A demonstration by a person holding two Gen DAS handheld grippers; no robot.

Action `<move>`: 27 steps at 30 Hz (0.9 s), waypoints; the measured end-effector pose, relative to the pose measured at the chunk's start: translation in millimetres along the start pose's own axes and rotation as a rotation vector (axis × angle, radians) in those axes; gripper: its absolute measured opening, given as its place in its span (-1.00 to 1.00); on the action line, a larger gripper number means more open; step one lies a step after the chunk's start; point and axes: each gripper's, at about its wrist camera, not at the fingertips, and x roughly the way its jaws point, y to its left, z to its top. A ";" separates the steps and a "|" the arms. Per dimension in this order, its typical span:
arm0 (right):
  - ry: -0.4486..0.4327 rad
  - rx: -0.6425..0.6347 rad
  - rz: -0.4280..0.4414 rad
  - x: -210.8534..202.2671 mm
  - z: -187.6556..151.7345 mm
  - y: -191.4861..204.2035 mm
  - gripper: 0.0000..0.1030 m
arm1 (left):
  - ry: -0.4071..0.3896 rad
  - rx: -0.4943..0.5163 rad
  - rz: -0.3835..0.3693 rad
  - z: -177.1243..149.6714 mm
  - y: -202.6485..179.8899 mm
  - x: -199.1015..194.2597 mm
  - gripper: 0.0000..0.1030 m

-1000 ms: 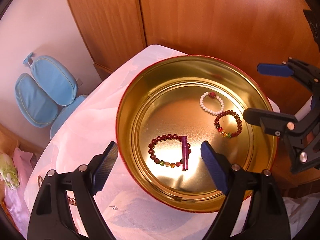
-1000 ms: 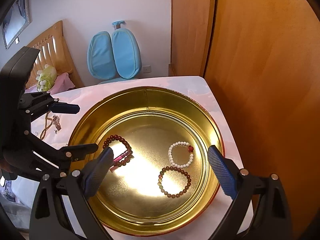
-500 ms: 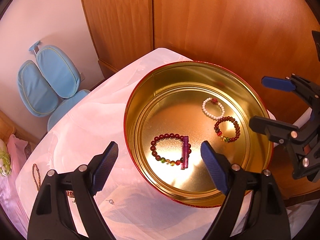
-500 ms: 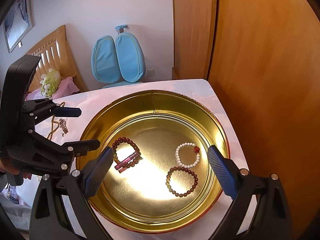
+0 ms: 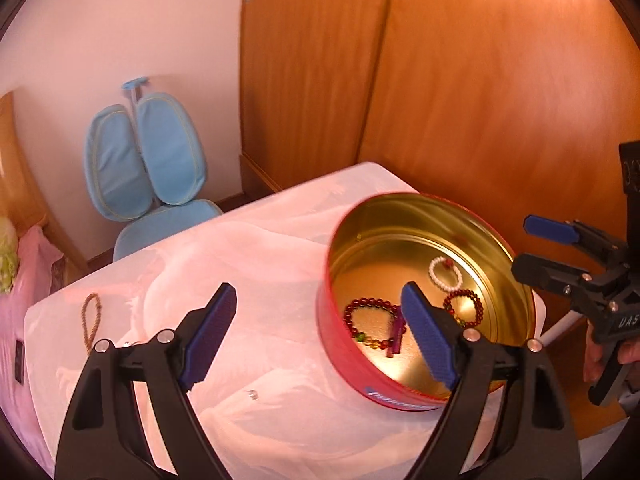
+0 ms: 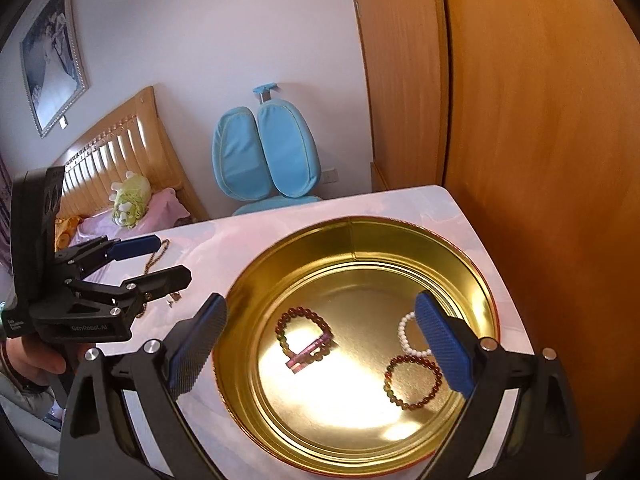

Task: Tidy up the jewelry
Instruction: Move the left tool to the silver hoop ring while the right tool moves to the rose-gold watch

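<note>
Warm, bright light is thrown everywhere; hard glare is bounced off the gold tin (image 6: 472, 276), edges are fisheye-bent, left view slightly motion-blurred.

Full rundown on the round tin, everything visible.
The round tin is a wide, shallow, lidless metal container, shiny gold inside with a stepped floor and a vertical seam on its far wall, red outside with a blue label strip low on the near wall. It sits flat on the pale cloth near the table's corner by the wooden doors. Inside lie three bead bracelets: dark red with a purple bar, white, and brown. Neither claw touches it.
</note>
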 end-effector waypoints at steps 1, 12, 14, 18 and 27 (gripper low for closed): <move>0.007 -0.001 0.016 4.0 2.1 4.6 0.86 | -0.008 -0.026 0.008 -3.2 9.3 -5.0 0.60; 0.101 -0.134 0.185 57.9 12.7 84.9 0.86 | 0.039 -0.319 0.223 -66.0 126.9 -46.0 0.60; 0.121 -0.154 0.208 69.5 15.0 101.5 0.86 | 0.048 -0.374 0.247 -79.2 145.6 -53.0 0.60; 0.171 -0.185 0.247 92.4 15.3 131.2 0.86 | 0.067 -0.430 0.295 -104.9 175.2 -63.3 0.60; 0.301 -0.250 0.272 146.1 -3.5 186.6 0.86 | 0.163 -0.425 0.336 -147.5 214.5 -52.3 0.60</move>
